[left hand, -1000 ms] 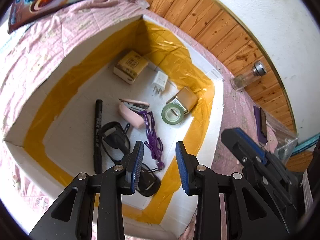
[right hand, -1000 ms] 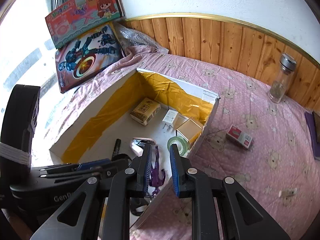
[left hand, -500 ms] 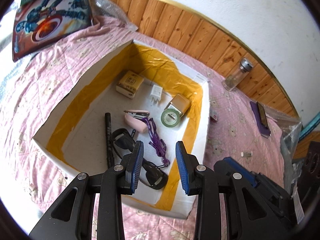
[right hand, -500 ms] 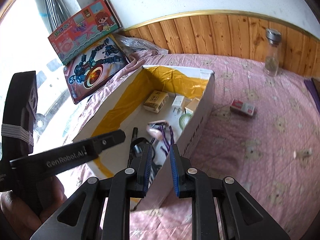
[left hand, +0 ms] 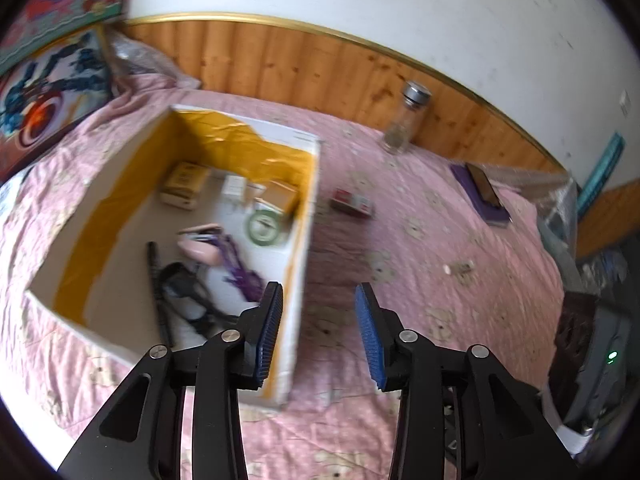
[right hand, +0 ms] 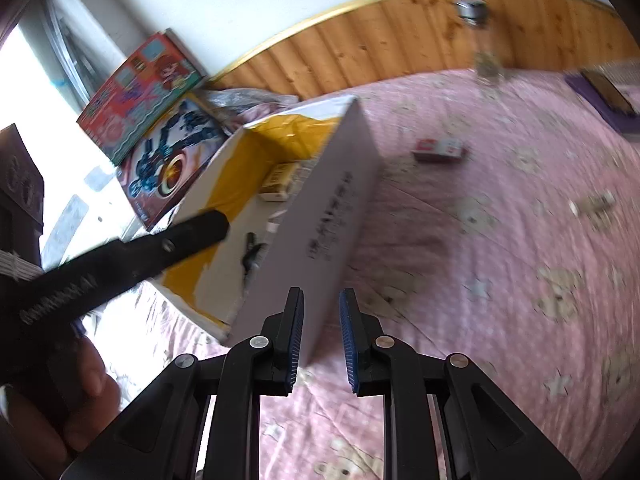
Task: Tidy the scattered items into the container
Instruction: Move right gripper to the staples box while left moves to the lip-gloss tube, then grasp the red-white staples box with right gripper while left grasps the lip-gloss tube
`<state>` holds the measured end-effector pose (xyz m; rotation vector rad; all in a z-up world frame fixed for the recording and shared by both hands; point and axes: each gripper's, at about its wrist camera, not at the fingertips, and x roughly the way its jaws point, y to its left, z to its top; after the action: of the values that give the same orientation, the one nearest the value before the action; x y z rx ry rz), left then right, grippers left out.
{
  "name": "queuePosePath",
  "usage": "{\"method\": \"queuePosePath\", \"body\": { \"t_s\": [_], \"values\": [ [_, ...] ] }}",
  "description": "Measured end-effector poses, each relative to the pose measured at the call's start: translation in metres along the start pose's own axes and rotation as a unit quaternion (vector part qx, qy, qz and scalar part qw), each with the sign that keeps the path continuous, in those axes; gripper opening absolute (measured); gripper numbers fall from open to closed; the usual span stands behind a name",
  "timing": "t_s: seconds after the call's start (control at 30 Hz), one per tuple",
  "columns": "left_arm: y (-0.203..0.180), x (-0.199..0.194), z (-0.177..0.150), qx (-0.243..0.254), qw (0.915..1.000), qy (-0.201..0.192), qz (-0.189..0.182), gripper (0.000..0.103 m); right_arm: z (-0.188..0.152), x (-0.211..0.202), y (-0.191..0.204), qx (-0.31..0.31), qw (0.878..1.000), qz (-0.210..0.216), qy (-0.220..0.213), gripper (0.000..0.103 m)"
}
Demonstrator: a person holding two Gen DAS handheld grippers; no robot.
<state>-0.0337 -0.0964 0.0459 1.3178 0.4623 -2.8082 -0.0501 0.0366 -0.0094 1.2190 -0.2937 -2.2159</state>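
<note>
Both claws swung right, off the box interior toward the open bedspread; the left claw's gap is wider than before.

Left claw (left hand: 319, 322): jaws opening, moderately wide, nothing between them; it hovers over the box's right wall and the pink bedspread (left hand: 420, 280).

Right claw (right hand: 321, 338): narrow gap, empty, over the bedspread just beside the box's near corner.

Box (left hand: 308, 216): open-topped, yellow-lined, on the bed; long axis runs from the near edge away toward the wood-panelled wall. Inside: stapler (left hand: 200, 242), tape roll (left hand: 262, 228), pen (left hand: 154, 268), purple chain (left hand: 236, 264).

Still outside the box: a red-and-white packet (left hand: 352, 204) lying flat near the right wall, long axis roughly left-right; a small pale piece (left hand: 460, 268) well to its right. Both are blurred.
</note>
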Motion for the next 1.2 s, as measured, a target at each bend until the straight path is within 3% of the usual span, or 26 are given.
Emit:
{"method": "queuePosePath", "body": {
  "t_s": [0.33,0.5,0.63,0.8,0.97,1.2],
  "values": [
    [-0.053,0.058,0.022,0.004,0.998,0.058,-0.026,0.047,-0.008,-0.013,-0.083,0.087,0.996,-0.032,-0.013,0.021],
    [-0.06,0.079,0.028,-0.012,0.9975,0.066,-0.022,0.047,0.022,-0.008,-0.11,0.074,0.996,-0.057,-0.015,0.034],
    [-0.06,0.092,0.026,-0.01,0.9967,0.078,-0.02,0.047,0.069,0.017,-0.119,0.012,0.998,-0.067,-0.006,0.04],
    [-0.057,0.104,0.025,-0.009,0.9964,0.083,-0.015,0.047,0.117,0.065,-0.113,-0.082,0.994,-0.076,0.017,0.056],
    [-0.055,0.117,0.025,-0.011,0.9955,0.092,-0.02,0.047,0.154,0.133,-0.105,-0.2,0.973,-0.102,0.053,0.063],
    [-0.056,0.139,0.024,-0.009,0.9935,0.112,-0.022,0.047,0.167,0.21,-0.099,-0.316,0.934,-0.131,0.103,0.065]
  ]
}}
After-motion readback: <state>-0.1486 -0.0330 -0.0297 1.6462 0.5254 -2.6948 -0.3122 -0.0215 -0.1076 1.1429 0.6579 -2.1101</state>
